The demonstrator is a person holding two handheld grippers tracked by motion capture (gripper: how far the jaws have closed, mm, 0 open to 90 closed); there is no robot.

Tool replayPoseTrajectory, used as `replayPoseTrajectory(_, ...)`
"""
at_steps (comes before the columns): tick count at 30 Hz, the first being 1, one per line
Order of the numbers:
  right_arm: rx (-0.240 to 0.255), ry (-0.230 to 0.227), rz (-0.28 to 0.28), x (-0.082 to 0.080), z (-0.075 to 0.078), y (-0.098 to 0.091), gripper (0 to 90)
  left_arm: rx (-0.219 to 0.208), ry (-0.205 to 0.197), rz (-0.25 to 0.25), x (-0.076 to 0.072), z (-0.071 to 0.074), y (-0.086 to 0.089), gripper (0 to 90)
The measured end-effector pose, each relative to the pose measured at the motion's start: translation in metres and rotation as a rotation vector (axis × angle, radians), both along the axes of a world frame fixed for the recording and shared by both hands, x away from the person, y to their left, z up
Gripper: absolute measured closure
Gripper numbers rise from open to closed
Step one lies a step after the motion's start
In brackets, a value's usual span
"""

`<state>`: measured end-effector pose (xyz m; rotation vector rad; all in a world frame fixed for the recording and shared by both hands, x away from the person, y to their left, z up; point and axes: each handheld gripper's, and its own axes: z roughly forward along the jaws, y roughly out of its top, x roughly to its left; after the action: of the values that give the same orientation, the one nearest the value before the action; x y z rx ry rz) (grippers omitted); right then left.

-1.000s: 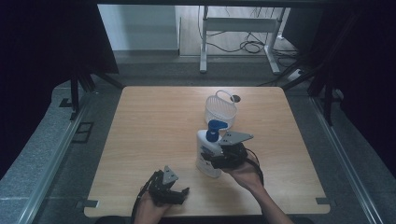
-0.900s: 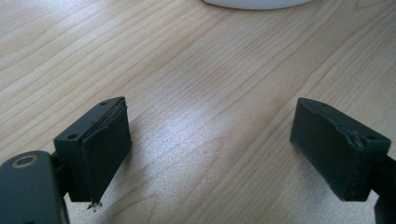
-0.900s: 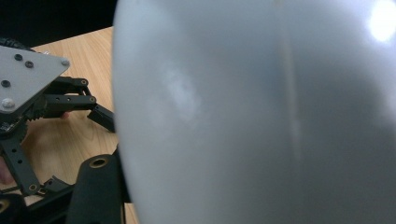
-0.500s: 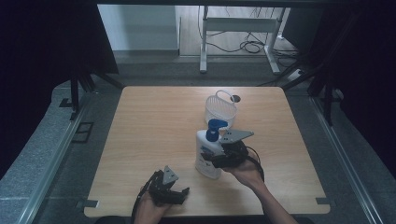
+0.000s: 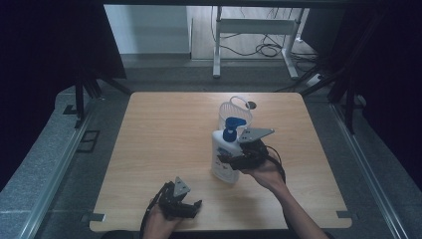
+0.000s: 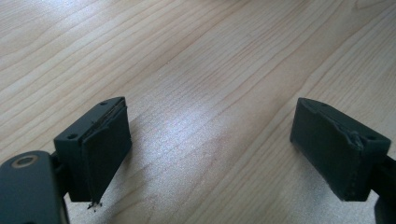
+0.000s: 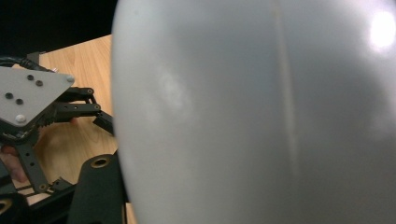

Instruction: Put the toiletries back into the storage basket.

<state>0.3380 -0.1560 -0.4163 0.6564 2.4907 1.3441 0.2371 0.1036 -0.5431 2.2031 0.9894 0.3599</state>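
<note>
A white pump bottle point(image 5: 219, 149) with a blue pump head point(image 5: 231, 125) stands upright near the middle of the wooden table point(image 5: 159, 139). My right gripper point(image 5: 230, 162) is shut on its lower body from the right. The bottle's white wall point(image 7: 261, 112) is right up against the camera in the right gripper view. I cannot tell whether its base touches the table. My left gripper point(image 5: 192, 206) rests open near the front edge. Its pads point(image 6: 105, 149) stand wide apart over bare wood, with nothing between them. The left gripper point(image 7: 70, 109) also appears beyond the bottle.
A small clear basket with a handle point(image 5: 236, 110) stands just behind the bottle. A small dark round thing point(image 5: 251, 105) lies beside it. Beyond the far edge are a metal frame point(image 5: 254, 30) and cables on the floor.
My right gripper and the bottle have shifted slightly up and away from the front edge. The left gripper has stayed where it was.
</note>
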Motion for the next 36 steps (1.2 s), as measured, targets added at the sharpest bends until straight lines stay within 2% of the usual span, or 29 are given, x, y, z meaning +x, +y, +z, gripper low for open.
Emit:
replayPoseTrajectory(22, 0.053, -0.015, 0.014, 0.034, 0.035, -0.013, 37.3, -0.001, -0.001, -0.002, 0.000, 0.000, 0.000, 11.7)
replayPoseTrajectory(36, 0.053, -0.028, 0.018, 0.062, 0.051, -0.017, 37.3, -0.003, -0.001, -0.002, 0.000, 0.000, -0.001, 11.7)
